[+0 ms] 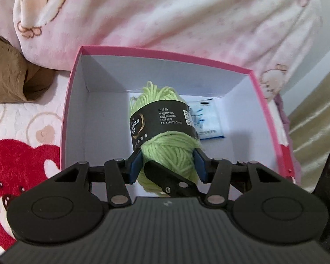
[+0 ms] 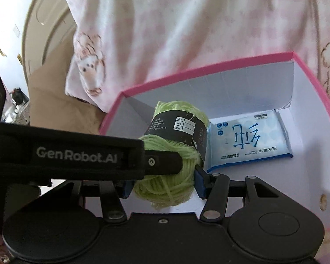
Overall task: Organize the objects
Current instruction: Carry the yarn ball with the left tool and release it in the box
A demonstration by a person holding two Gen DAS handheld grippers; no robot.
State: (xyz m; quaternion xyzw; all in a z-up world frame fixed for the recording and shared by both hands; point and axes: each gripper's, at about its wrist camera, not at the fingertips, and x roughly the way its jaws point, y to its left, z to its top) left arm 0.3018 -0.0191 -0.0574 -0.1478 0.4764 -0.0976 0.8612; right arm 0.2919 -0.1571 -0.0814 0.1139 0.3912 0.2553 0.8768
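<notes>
**Yarn held over the box by both claws**

Over the pink box (image 1: 165, 54), the left claw (image 1: 168, 165) and the right claw (image 2: 162, 183) both pinch one green yarn ball (image 1: 165, 149). Uneven release could snag strands or drop it onto the wipes packet (image 2: 248, 140). The yarn is soft, with a torn black label.

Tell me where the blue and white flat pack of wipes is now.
The blue and white flat pack of wipes lies on the floor of the pink-rimmed white cardboard box, right of the green yarn ball in both views.
</notes>
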